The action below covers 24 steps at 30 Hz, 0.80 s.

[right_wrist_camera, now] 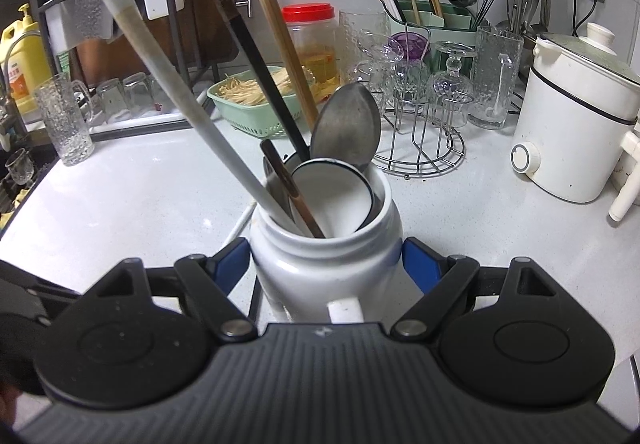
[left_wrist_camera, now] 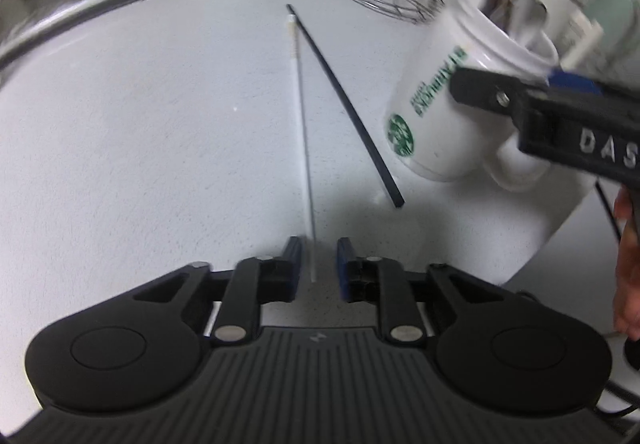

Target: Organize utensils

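A white Starbucks mug [left_wrist_camera: 448, 99] is held in my right gripper [right_wrist_camera: 324, 264], whose blue pads [right_wrist_camera: 230, 264] press its sides. In the right wrist view the mug [right_wrist_camera: 320, 272] holds a metal spoon [right_wrist_camera: 346, 123], a white ladle [right_wrist_camera: 336, 199] and several chopsticks. A white chopstick [left_wrist_camera: 302, 139] and a black chopstick [left_wrist_camera: 344, 103] lie on the white counter [left_wrist_camera: 140, 143]. My left gripper [left_wrist_camera: 318, 268] is open low over the counter, its fingers on either side of the white chopstick's near end, apart from it.
A green basket of toothpicks [right_wrist_camera: 256, 99] and a wire glass rack [right_wrist_camera: 424, 131] stand at the back. A white electric pot [right_wrist_camera: 572, 123] stands right. A dish rack with glasses [right_wrist_camera: 120, 91] is left. The counter edge [left_wrist_camera: 552, 244] runs at right.
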Available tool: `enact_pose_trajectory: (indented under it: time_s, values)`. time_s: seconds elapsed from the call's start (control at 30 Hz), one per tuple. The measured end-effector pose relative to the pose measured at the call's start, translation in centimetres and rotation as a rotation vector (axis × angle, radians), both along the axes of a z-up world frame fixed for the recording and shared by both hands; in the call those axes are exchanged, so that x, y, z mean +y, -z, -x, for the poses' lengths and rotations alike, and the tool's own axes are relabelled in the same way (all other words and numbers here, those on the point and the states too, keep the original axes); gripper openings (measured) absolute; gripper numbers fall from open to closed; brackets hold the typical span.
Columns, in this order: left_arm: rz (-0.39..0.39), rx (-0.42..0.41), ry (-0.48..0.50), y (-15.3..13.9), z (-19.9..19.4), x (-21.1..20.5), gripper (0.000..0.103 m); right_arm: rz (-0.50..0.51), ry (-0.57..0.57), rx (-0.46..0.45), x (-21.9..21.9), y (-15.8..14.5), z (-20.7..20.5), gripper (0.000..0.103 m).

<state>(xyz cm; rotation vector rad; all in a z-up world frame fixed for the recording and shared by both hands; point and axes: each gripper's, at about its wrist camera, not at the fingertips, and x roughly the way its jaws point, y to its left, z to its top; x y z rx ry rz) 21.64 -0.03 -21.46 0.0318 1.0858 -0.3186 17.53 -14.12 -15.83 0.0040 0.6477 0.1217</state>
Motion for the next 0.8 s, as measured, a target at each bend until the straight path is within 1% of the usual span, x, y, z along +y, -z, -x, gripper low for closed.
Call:
enact_pose_trajectory:
  time_s: [0.03,0.1,0.2,0.3,0.43,0.6,0.67,0.8]
  values:
    - [0.002,0.003,0.007,0.0,0.0,-0.2,0.01,0.0,0.002,0.0,0.0,0.0,0.0,0.086]
    - [-0.002,0.012,0.022,0.1,0.1,-0.5,0.004,0.004,0.004,-0.001,0.1,0.0,0.1,0.086]
    - [0.0,0.032,0.047,0.0,0.6,-0.8,0.004,0.005,0.002,0.0,0.2,0.0,0.1,0.086]
    - [0.006,0.048,0.051,-0.1,1.6,-0.5,0.002,0.007,-0.004,-0.004,0.1,0.0,0.1,0.086]
    - [0.035,0.077,0.021,-0.5,3.1,0.4,0.0,0.014,-0.018,-0.009,0.0,0.0,0.2,0.086]
    - [0.096,0.106,-0.013,-1.2,4.9,1.4,0.0,0.028,-0.049,-0.015,-0.1,0.1,0.4,0.086]
    - [0.103,0.092,-0.026,-1.3,5.6,1.5,0.0,0.03,-0.06,-0.017,-0.2,0.1,0.4,0.086]
    - [0.079,0.065,-0.06,-1.3,6.1,1.2,0.001,0.027,-0.079,-0.018,-0.4,0.1,0.4,0.086]
